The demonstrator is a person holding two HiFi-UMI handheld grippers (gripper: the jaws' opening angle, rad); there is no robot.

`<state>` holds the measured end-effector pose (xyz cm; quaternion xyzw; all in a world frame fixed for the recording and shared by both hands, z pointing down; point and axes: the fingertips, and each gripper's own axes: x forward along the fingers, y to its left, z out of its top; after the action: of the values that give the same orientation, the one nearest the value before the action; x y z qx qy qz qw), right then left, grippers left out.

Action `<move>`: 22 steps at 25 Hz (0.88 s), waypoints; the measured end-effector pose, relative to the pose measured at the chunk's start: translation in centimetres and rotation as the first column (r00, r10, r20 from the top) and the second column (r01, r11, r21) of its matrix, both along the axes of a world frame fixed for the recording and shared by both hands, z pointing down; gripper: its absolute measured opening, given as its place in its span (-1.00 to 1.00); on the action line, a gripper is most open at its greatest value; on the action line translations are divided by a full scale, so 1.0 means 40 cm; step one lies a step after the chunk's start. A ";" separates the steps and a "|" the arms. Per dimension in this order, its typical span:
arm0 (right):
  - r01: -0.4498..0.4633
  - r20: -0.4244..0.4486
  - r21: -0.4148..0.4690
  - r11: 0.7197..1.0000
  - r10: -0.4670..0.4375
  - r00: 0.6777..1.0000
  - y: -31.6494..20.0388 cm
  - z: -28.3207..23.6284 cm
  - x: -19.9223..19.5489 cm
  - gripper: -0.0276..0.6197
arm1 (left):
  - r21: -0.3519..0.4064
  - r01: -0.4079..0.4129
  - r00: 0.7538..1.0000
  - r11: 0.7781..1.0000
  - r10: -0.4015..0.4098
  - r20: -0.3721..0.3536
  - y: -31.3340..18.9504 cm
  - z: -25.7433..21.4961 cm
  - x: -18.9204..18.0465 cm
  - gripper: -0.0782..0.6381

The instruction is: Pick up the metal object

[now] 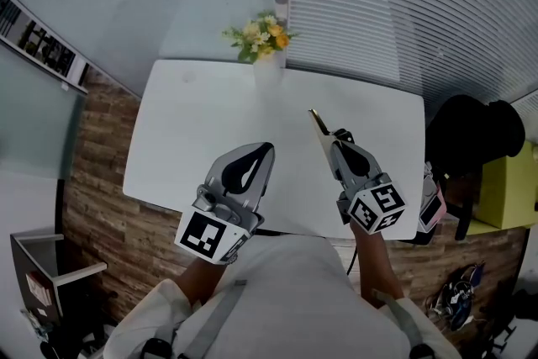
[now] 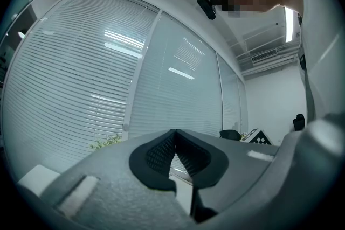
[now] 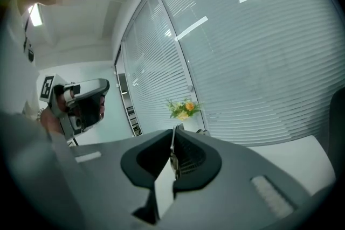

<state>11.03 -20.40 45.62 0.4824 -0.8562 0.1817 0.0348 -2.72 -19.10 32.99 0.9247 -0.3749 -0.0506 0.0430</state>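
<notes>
Logged a white table below both grippers, with a vase of yellow and white flowers at the middle of its far edge and closed blinds behind that edge. Located the right gripper over the right half of the table, nearer the near edge than the far one, pointing toward the far edge. Found its jaws clenched on the metal object, a thin, flat, pale-gold strip. Confirmed in the right gripper view the strip seated edge-on between the two black pads, running up the centre line and past the tips. Read the protruding end in the head view as slanting toward the far left corner, well apart from the flowers. Placed the metal object therefore in the right gripper, above the table rather than lying on it. Located the left gripper over the middle of the near edge, just left of the right gripper and apart from it. Found its jaws clenched tip to tip in the left gripper view, with nothing between them. Noted a marker cube at the rear of the right gripper and a black chair beyond the table's right edge.
</notes>
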 end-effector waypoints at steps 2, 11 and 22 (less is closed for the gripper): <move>0.003 0.006 0.014 1.000 -0.003 1.000 0.005 -0.024 -0.001 -0.88 | -0.001 0.000 1.000 1.000 0.000 0.000 0.001 0.001 0.001 -0.77; 0.012 -0.005 0.097 0.995 -0.011 1.000 0.031 -0.153 -0.008 -0.88 | -0.002 0.001 1.000 1.000 -0.001 -0.004 0.002 -0.001 0.002 -0.77; 0.022 -0.021 0.172 0.985 -0.019 1.000 0.058 -0.276 -0.014 -0.88 | -0.003 -0.004 1.000 1.000 0.004 -0.004 0.000 -0.003 0.011 -0.77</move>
<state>10.47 -18.07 34.59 0.4767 -0.8731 0.1019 0.0031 -2.27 -19.08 32.87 0.9252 -0.3731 -0.0518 0.0453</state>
